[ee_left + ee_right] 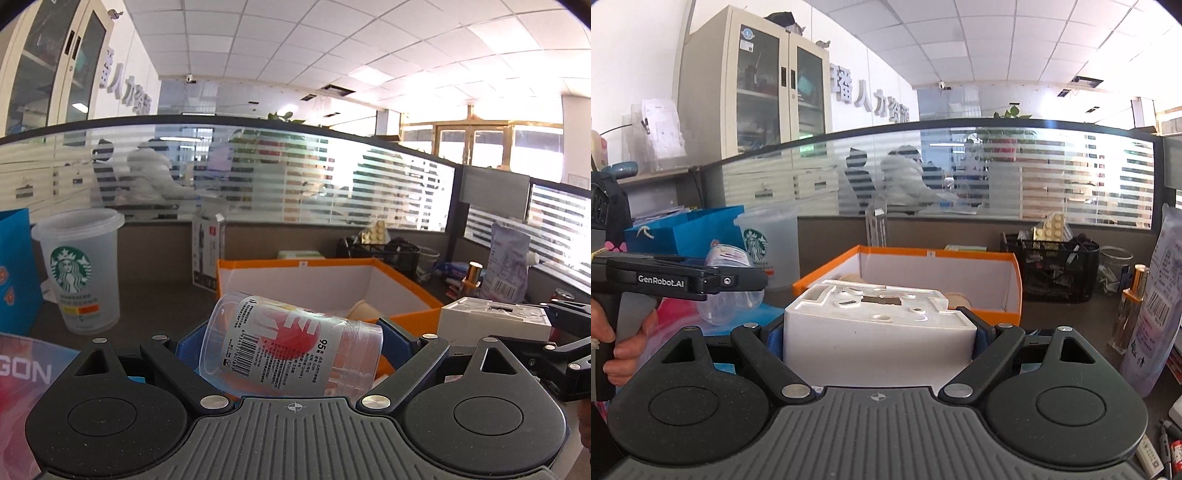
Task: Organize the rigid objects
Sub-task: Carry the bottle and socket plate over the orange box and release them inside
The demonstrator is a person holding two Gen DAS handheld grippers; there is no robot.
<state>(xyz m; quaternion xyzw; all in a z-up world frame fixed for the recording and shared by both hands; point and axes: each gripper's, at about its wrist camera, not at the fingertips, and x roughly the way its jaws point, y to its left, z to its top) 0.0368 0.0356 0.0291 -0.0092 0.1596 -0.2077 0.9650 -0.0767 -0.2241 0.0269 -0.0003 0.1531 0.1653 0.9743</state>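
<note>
Left tool [291, 347]: closed on a clear plastic cup with a red print and barcode label [291, 345]; the cup lies on its side between the blue pads, rim toward the right.
Right tool [879, 332]: jaws set wide, clamped on a white moulded rectangular box [875, 325]; the blue pads press both its side walls, recessed top face upward.
Hand [617, 347]: at the left edge of the right wrist view, wrapped around the left tool's grey handle.
Orange-rimmed open cardboard box with white inner walls [332, 280]: on the grey counter [166, 299] just beyond both held items; a tan item shows inside, unclear what.
Frosted translucent cup with a green mermaid logo [79, 269]: upright on the counter, left of the orange box, beside a blue paper bag [14, 273].
Black mesh basket [1052, 269]: right of the orange box, filled with small items.
Striped frosted glass partition [295, 177]: behind the counter.
</note>
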